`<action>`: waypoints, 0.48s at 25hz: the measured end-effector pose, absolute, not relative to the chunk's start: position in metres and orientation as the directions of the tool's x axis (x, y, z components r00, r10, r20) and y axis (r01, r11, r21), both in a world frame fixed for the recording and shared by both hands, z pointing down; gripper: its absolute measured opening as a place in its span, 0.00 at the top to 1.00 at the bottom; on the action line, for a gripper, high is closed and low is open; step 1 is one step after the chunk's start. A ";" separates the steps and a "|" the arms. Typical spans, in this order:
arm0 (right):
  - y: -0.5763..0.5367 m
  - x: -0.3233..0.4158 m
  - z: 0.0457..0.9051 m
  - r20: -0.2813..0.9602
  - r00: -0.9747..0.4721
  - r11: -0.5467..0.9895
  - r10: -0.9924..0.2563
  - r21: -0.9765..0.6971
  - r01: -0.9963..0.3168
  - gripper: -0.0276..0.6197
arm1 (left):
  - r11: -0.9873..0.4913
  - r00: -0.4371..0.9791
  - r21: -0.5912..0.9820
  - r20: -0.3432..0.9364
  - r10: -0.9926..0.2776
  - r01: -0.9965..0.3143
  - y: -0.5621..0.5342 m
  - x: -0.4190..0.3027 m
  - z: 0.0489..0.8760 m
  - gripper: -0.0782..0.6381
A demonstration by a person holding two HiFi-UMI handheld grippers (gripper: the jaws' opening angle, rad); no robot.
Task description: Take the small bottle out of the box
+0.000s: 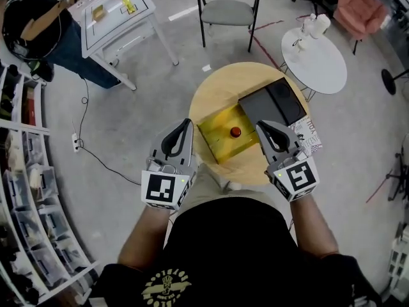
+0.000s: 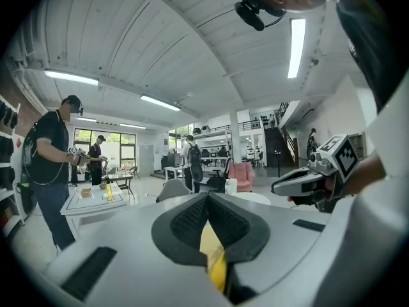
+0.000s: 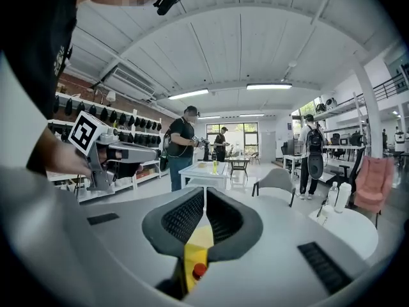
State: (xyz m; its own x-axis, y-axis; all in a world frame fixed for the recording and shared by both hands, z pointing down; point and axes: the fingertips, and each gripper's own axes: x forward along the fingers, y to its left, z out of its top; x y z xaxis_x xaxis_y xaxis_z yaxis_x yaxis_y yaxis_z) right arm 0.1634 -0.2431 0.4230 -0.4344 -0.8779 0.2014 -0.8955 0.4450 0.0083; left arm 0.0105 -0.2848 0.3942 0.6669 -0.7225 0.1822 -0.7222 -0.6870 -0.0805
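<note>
A small bottle with a red cap (image 1: 236,132) stands in the open yellow box (image 1: 223,139) on the round wooden table (image 1: 217,88). My left gripper (image 1: 186,123) hovers at the box's left edge, its jaws shut and empty. At the box's right edge my right gripper (image 1: 261,126) also has its jaws together with nothing between them. In the right gripper view the red cap (image 3: 199,271) and yellow box (image 3: 199,245) show just below the pads (image 3: 185,216). The left gripper view shows only a strip of the yellow box (image 2: 214,254) under its pads (image 2: 188,219).
A black lid (image 1: 271,103) lies on the table behind the box, printed paper (image 1: 310,135) beside it. A white round table (image 1: 319,66) with white bottles (image 1: 317,25) stands to the right, a grey chair (image 1: 229,8) beyond. A person works at a white table (image 1: 118,18). Shelves (image 1: 19,171) line the left.
</note>
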 end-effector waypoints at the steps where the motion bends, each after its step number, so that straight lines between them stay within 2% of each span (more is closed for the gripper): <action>1: -0.244 0.163 0.430 0.207 -0.434 0.444 -0.877 0.004 -0.896 0.91 | -0.694 0.674 -0.078 0.183 -0.716 -0.716 -0.286 0.012 0.398 0.87; 12: -0.254 0.156 0.492 0.274 -0.455 0.467 -0.847 -0.023 -0.884 0.82 | -0.747 0.731 -0.047 0.174 -0.660 -0.663 -0.297 0.038 0.430 0.87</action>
State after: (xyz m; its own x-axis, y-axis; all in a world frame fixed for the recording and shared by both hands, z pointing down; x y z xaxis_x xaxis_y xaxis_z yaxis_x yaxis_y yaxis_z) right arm 0.1559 -0.2545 0.4918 -0.4551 -0.8473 0.2737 -0.8838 0.4673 -0.0230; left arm 0.0382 -0.2974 0.4296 0.7307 -0.6601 0.1742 -0.6634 -0.7468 -0.0472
